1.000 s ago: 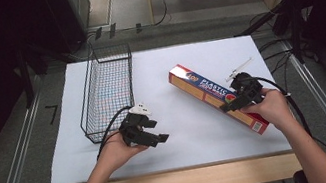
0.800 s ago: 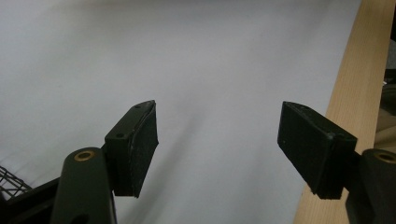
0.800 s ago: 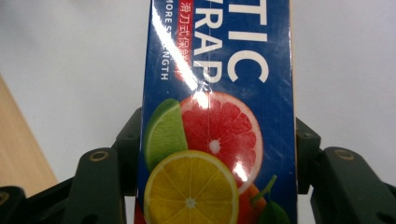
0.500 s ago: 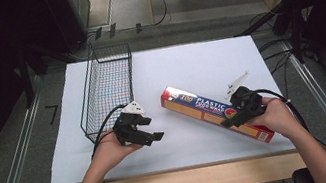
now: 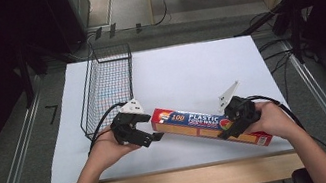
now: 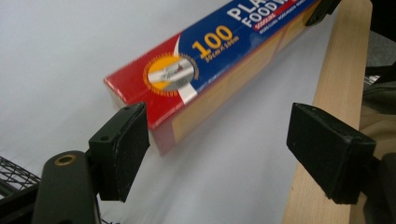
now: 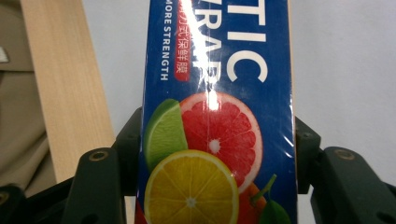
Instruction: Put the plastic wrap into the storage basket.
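A long box of plastic food wrap (image 5: 197, 123), blue with a red end, lies slanted across the front of the white table (image 5: 187, 67). My right gripper (image 5: 230, 124) is shut on its right part, and in the right gripper view both pads press the sides of the box (image 7: 215, 116) by the printed citrus fruit. My left gripper (image 5: 151, 128) is open, and its jaws have just been opening. The red end of the box (image 6: 210, 51) reaches between them. It sits close against the left pad (image 6: 123, 149), and the other pad stands well apart.
A black wire basket (image 5: 107, 88) stands on the left part of the table, just behind my left hand. The wooden front edge (image 5: 192, 180) runs close below both hands. Cables trail from both grippers. Grey floor and rails flank the table.
The right gripper carried the box leftward and nearer the front edge, bringing its red end between the left jaws. The left jaws opened wider. The left hand stayed about where it was.
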